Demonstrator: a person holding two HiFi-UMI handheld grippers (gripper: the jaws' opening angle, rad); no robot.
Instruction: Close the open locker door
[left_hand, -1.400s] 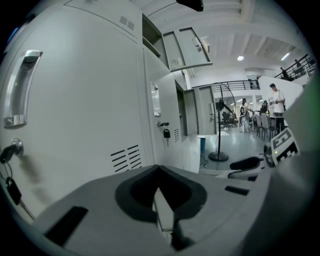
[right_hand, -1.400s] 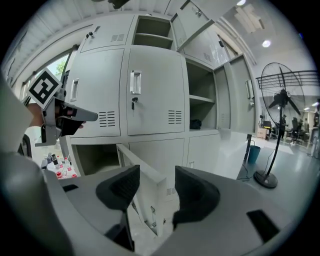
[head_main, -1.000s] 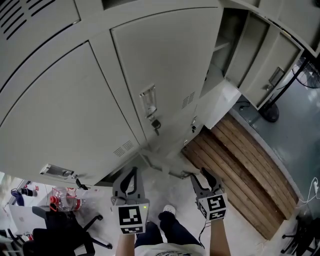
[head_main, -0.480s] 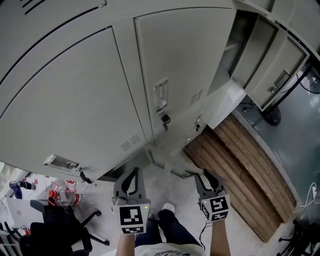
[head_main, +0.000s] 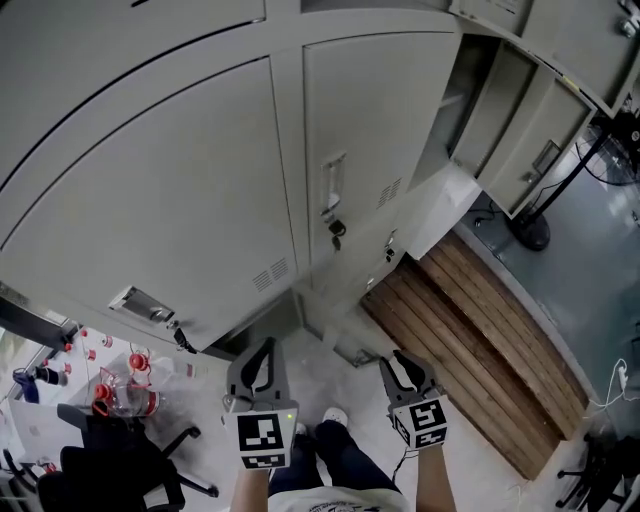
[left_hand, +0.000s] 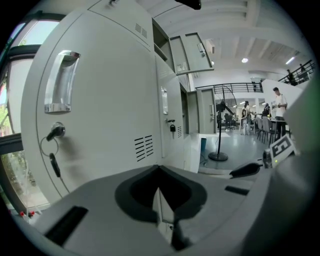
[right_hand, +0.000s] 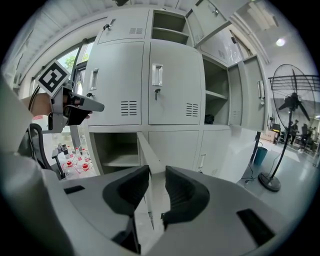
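Observation:
The low locker door (right_hand: 146, 152) stands open, swung out towards me, with its thin edge facing the right gripper view; its compartment (right_hand: 114, 147) is bare. In the head view this door (head_main: 335, 325) sits just ahead of both grippers. My right gripper (right_hand: 157, 195) (head_main: 403, 368) points at the door's edge, which shows in the narrow gap between its closing jaws; the pads do not press on it. My left gripper (left_hand: 161, 192) (head_main: 258, 368) hangs to the left, its jaws together and holding nothing.
Tall grey lockers (head_main: 180, 190) fill the view ahead. Upper doors (head_main: 545, 150) and a white door (head_main: 440, 205) stand open at the right. A wooden pallet (head_main: 480, 340) and a fan stand (head_main: 530, 230) lie to the right. An office chair (head_main: 120, 460) and bottles (head_main: 115, 395) are at the left.
The right gripper's jaws have narrowed and it has drawn back slightly towards me. The head view has swung, so the lockers sit further right. The left gripper keeps its place.

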